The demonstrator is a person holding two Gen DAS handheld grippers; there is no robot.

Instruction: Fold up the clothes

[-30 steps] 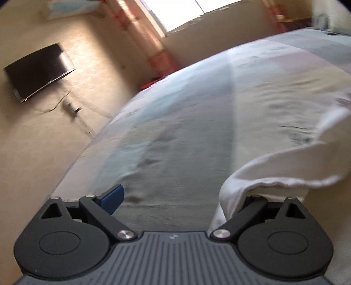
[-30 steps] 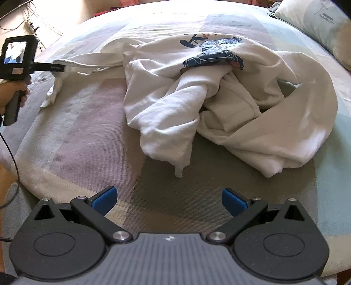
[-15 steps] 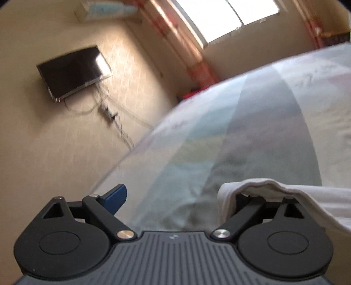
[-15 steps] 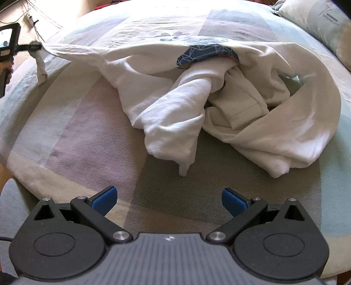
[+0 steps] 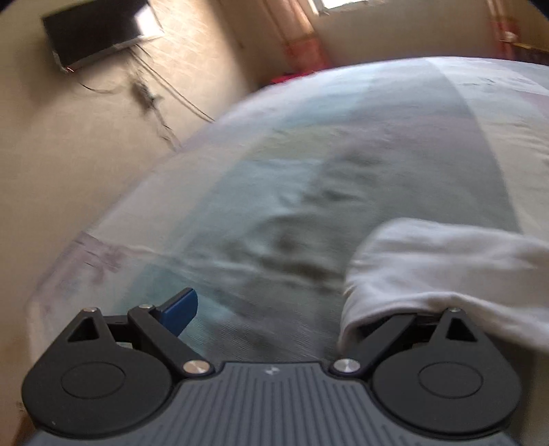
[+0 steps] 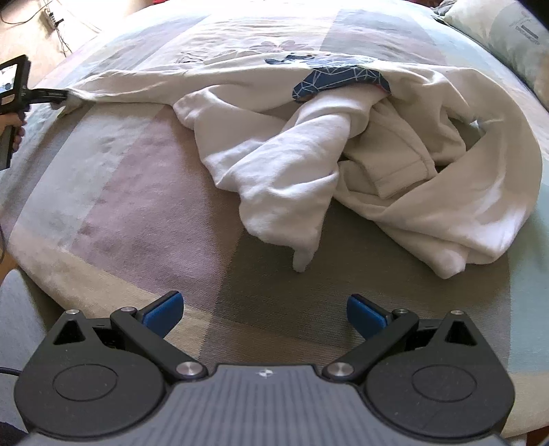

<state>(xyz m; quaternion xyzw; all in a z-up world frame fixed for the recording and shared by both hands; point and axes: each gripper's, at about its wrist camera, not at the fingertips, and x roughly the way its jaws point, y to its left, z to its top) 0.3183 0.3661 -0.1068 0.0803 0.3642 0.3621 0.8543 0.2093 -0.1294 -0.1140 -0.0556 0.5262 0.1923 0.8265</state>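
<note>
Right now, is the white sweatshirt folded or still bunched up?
Bunched up. The white sweatshirt lies crumpled on the bed, one sleeve pulled out sideways by the left tongs.

Bedroom in a home. Big bed w/ a patchwork cover in pastel blocks (grey, mauve, pale blue, cream) fills both views; pillow at its far right corner. Flat-screen TV on a beige wall, loose cables trailing below it. Window at top w/ reddish patterned curtains either side. White sweatshirt lies crumpled on the bed.
</note>
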